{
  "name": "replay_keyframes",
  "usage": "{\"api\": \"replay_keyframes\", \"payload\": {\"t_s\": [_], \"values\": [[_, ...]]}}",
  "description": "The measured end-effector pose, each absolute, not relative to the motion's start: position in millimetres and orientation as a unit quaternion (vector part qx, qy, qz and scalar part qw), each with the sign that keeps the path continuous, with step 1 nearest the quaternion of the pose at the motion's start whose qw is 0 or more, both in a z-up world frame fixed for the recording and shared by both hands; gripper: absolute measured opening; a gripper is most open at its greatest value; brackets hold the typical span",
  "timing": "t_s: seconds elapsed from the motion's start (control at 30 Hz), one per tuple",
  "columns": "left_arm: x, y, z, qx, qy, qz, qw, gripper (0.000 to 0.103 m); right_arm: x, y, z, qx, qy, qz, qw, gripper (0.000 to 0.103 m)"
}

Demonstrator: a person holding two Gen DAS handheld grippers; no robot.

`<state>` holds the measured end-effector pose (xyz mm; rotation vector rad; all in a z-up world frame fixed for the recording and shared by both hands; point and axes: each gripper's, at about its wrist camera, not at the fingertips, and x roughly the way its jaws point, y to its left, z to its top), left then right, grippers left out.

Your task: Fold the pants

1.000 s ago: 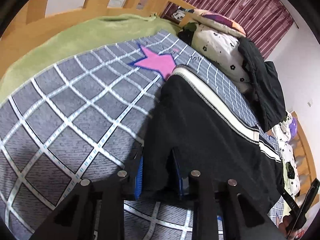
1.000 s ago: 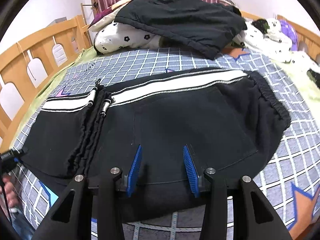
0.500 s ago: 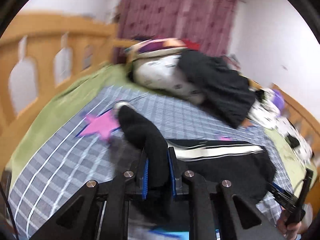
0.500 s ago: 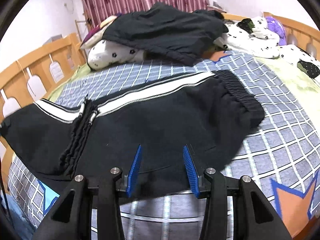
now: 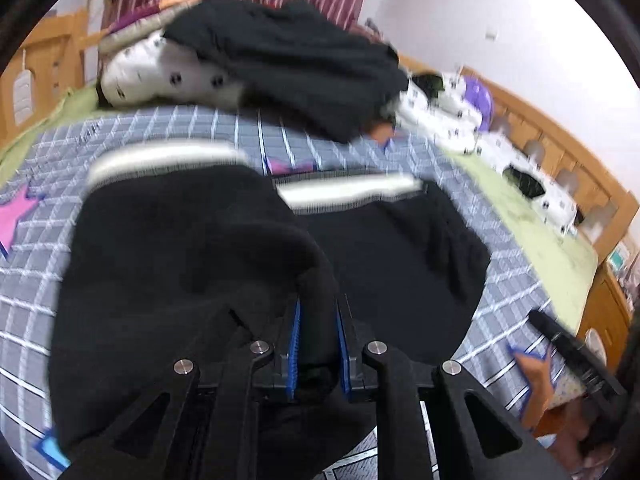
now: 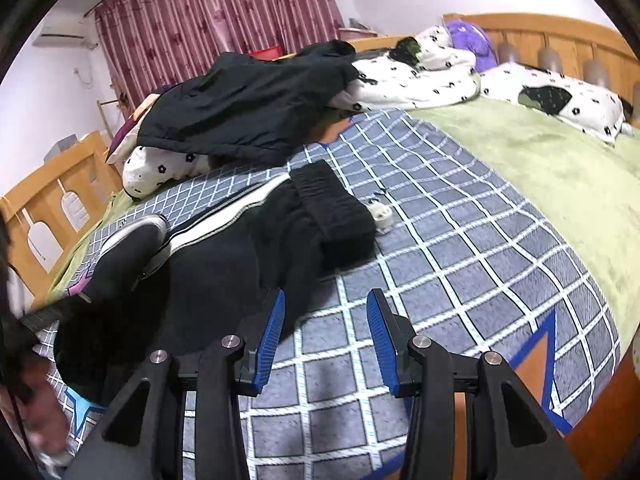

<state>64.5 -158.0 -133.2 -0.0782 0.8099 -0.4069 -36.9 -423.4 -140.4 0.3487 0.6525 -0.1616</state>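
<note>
The black pants (image 5: 180, 260) with a white side stripe (image 5: 160, 160) lie on the checked grey blanket (image 6: 460, 240). My left gripper (image 5: 318, 304) is shut on a thick fold of the black cloth, which hangs raised above the lower layer of the pants. In the right wrist view the pants (image 6: 224, 264) are bunched at the left, and the ribbed waistband (image 6: 332, 216) points to the right. My right gripper (image 6: 326, 300) stands open over bare blanket just right of the pants' edge, with nothing between its blue pads (image 6: 272, 328).
A black jacket (image 6: 248, 108) is heaped on flowered pillows (image 6: 160, 168) at the back. White flowered bedding (image 6: 420, 76) and a green sheet (image 6: 540, 168) fill the right side. A small white item (image 6: 380, 214) lies beside the waistband. Wooden bed rails (image 6: 52, 196) border the mattress.
The left gripper closed on the pant leg's end, lifted it and carried it to the right over the pants. The right gripper slid right, off the cloth onto the blanket.
</note>
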Motion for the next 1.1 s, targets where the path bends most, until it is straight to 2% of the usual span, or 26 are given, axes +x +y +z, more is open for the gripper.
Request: {"api": "replay_keyframes", "payload": {"t_s": [0.07, 0.17, 0.23, 0.33, 0.4, 0.43, 0.57, 0.77, 0.8, 0.83, 0.87, 0.93, 1.1], "values": [[60.0, -155.5, -135.6, -0.028, 0.391, -0.204, 0.897, 0.016, -35.2, -422.4, -142.7, 0.168, 0.324, -0.077, 0.928, 0.043], [50.0, -135.0, -124.7, -0.044, 0.398, -0.248, 0.882, 0.023, -29.6, -409.4, -144.0, 0.155, 0.331, -0.060, 0.929, 0.043], [43.3, -119.3, -116.4, -0.060, 0.400, -0.263, 0.876, 0.023, -25.4, -396.1, -142.9, 0.145, 0.333, -0.045, 0.931, 0.043], [27.1, -82.2, -106.4, -0.063, 0.385, -0.239, 0.889, 0.035, -15.6, -374.4, -138.7, 0.139, 0.340, -0.004, 0.930, 0.044], [16.4, -56.5, -105.1, -0.061, 0.370, -0.211, 0.903, 0.056, -5.7, -358.4, -133.9, 0.141, 0.348, 0.033, 0.926, 0.047], [9.7, -41.3, -107.2, -0.052, 0.360, -0.187, 0.913, 0.059, 1.4, -349.4, -130.8, 0.145, 0.354, 0.057, 0.922, 0.049], [-0.8, -4.9, -129.2, -0.052, 0.373, -0.147, 0.915, 0.060, 29.7, -321.9, -126.1, 0.178, 0.382, 0.125, 0.898, 0.058], [1.2, 11.8, -170.3, -0.092, 0.414, -0.131, 0.896, 0.061, 85.6, -283.7, -148.5, 0.184, 0.454, 0.157, 0.858, 0.057], [2.2, 10.7, -173.1, -0.094, 0.417, -0.136, 0.894, 0.061, 93.6, -279.3, -155.5, 0.181, 0.467, 0.157, 0.851, 0.056], [3.9, 8.1, -175.8, -0.091, 0.420, -0.139, 0.892, 0.061, 100.6, -274.7, -163.1, 0.184, 0.478, 0.164, 0.843, 0.043], [4.2, 5.2, -177.2, -0.083, 0.420, -0.139, 0.893, 0.061, 104.5, -271.8, -169.6, 0.193, 0.482, 0.182, 0.835, 0.021], [4.0, 1.5, -177.7, -0.068, 0.413, -0.138, 0.897, 0.061, 105.8, -270.5, -170.4, 0.187, 0.467, 0.199, 0.841, 0.017], [4.9, -9.0, -170.5, -0.078, 0.401, -0.138, 0.902, 0.061, 91.4, -297.8, -119.9, 0.165, 0.382, 0.217, 0.883, 0.016]]}}
